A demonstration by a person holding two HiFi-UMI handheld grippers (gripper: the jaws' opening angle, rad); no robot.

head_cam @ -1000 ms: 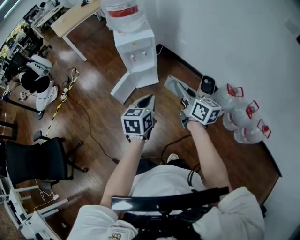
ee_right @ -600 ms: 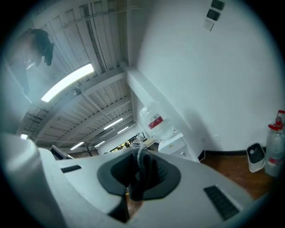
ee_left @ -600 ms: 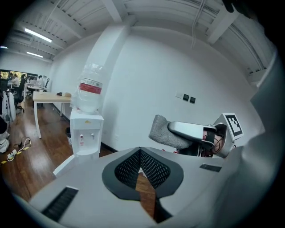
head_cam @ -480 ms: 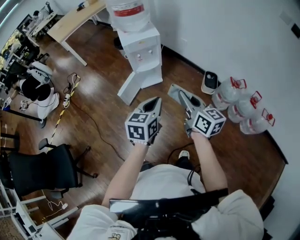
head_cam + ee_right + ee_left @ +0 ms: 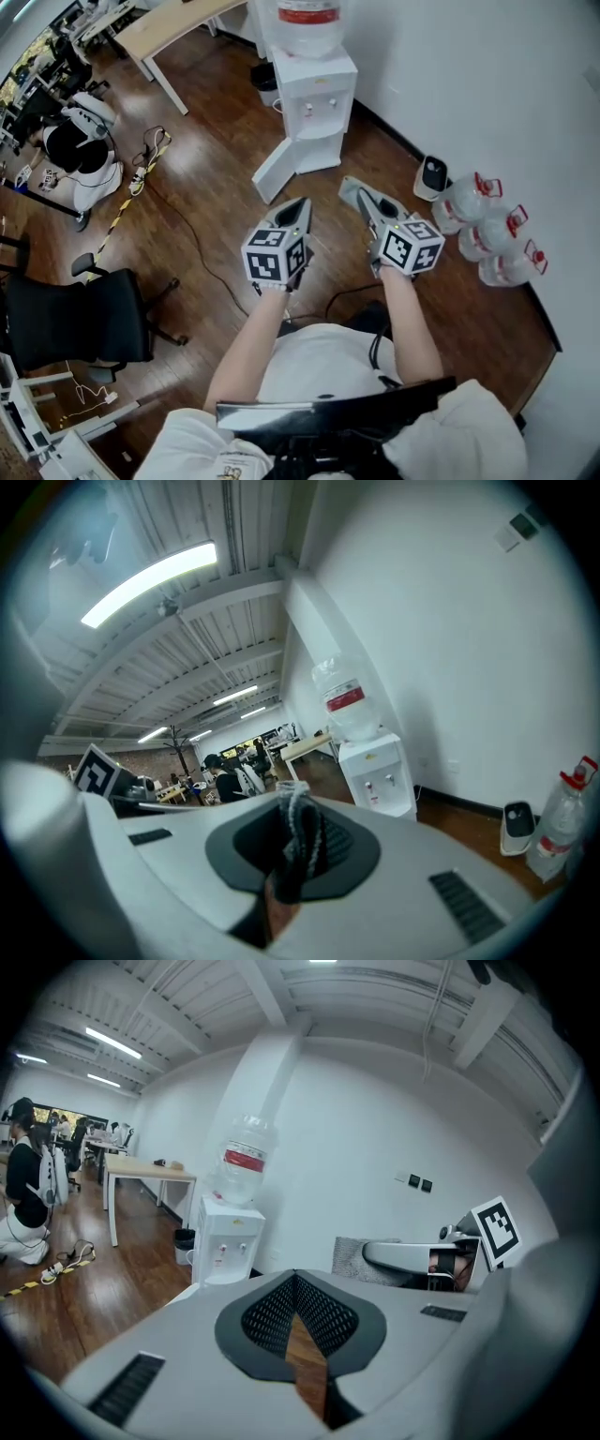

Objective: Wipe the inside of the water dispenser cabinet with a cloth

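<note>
Grey cloth sits pinched between the right gripper fingers. Left gripper fingers are closed on nothing, well apart from the water dispenser.

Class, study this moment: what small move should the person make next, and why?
Probably step nearer and bring the right gripper down toward the lower cabinet of the water dispenser. That gripper is shut on the grey cloth, the cabinet door stands open, and the gripper hangs well short of the dispenser, so wiping cannot begin from here.
</note>
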